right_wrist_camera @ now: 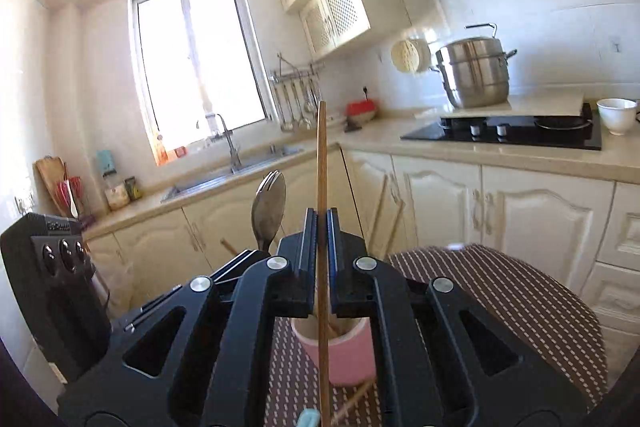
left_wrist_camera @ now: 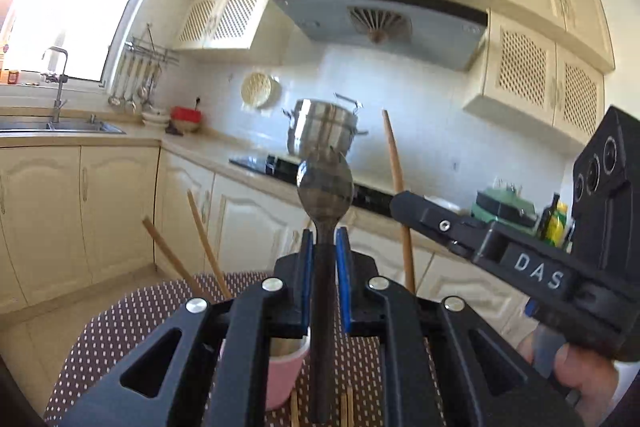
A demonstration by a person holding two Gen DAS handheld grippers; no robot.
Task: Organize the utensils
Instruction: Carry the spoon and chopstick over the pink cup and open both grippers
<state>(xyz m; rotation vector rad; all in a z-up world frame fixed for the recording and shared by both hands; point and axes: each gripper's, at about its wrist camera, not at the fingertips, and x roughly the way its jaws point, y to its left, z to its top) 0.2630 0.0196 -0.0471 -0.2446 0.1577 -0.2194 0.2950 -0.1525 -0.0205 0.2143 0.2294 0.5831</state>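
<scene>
At frame centre the left gripper clamps a metal spork upright above the pink cup. The right gripper pinches one wooden chopstick upright over that cup; cooktop beyond.

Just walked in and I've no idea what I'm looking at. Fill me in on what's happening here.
A person is sorting utensils with two handheld grippers. The left gripper is shut on a metal spork, the right gripper on a wooden chopstick. Both are raised above a pink cup on the dotted placemat, which already holds chopsticks.
</scene>
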